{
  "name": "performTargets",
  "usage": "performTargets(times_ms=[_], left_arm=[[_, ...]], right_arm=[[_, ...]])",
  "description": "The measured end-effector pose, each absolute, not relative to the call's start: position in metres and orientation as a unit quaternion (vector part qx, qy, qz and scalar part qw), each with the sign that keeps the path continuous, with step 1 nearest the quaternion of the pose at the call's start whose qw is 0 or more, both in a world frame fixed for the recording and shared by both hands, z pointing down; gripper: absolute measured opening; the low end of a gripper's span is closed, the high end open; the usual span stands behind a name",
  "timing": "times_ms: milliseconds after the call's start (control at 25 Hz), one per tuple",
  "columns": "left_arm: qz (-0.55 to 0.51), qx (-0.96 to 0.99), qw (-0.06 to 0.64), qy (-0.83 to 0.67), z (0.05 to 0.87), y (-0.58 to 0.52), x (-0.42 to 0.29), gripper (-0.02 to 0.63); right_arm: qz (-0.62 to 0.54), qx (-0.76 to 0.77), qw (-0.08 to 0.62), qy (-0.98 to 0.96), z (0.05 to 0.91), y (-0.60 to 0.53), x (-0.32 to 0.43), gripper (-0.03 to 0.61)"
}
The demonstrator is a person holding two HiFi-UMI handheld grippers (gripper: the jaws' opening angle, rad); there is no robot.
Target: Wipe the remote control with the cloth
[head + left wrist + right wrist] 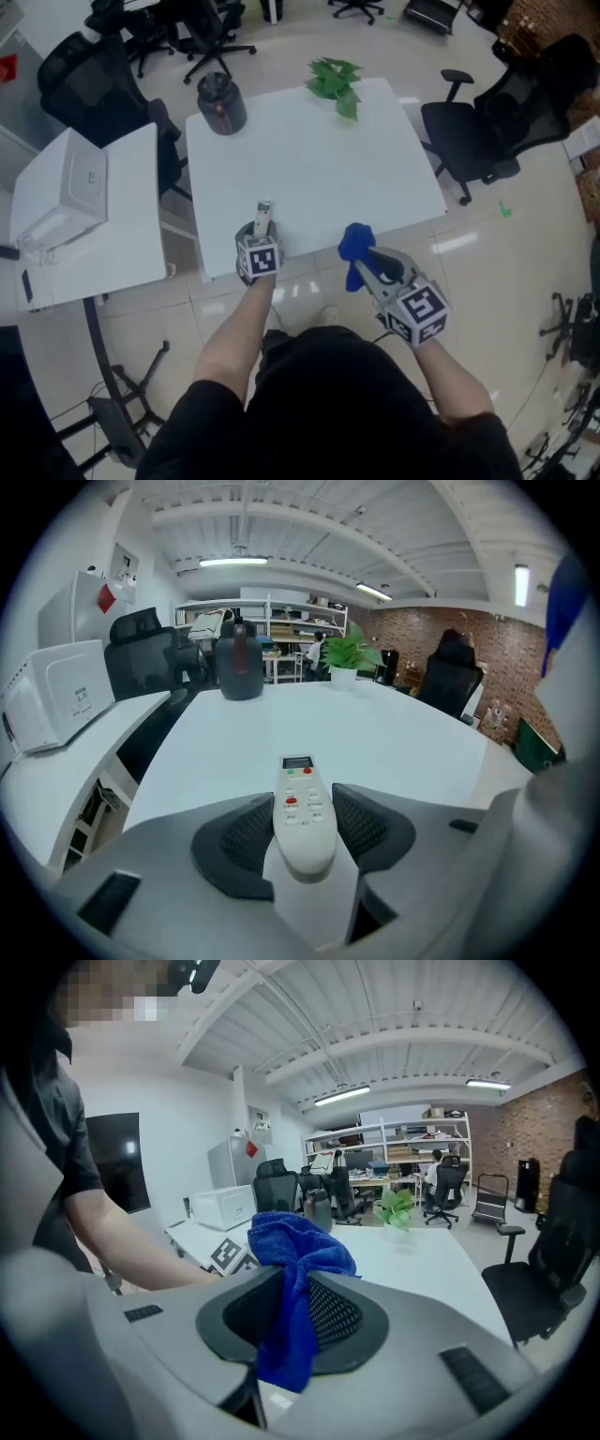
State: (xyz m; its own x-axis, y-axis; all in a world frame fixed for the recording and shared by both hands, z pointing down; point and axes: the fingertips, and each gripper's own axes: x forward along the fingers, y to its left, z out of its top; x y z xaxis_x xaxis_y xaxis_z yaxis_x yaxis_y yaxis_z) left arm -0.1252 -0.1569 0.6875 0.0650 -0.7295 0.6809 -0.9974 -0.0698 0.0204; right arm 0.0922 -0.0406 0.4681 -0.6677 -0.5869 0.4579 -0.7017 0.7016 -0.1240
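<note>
Left gripper clamps the remote at the table's near edge, lower centre of the head view; right gripper pinches the blue cloth just beside. Bare tabletop runs to jug and plant. Only the left gripper view shows the remote's buttons.

Person: black short-sleeved top, forearms bare. Left gripper and right gripper: light grey moulded shells, black mesh-textured pads. Near end of each: white cube with black square markers.
</note>
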Motion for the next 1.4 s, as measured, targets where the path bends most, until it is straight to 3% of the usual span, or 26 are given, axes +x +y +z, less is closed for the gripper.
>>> performTargets(times_ms=[440,800,1400], left_arm=[[0.303,0.656,0.267,-0.637,0.723,-0.151,-0.121,0.202],[0.294,0.669,0.25,-0.635,0.708,-0.14,-0.125,0.219],[0.254,0.733,0.196,-0.599,0.596,-0.066,-0.145,0.219]], right_arm=[[0.149,0.349,0.218,-0.899,0.477,-0.044,0.099,0.081],[0.148,0.351,0.228,-0.896,0.491,-0.059,0.091,0.083],[0.101,0.36,0.445,-0.814,0.661,-0.177,0.061,0.094]])
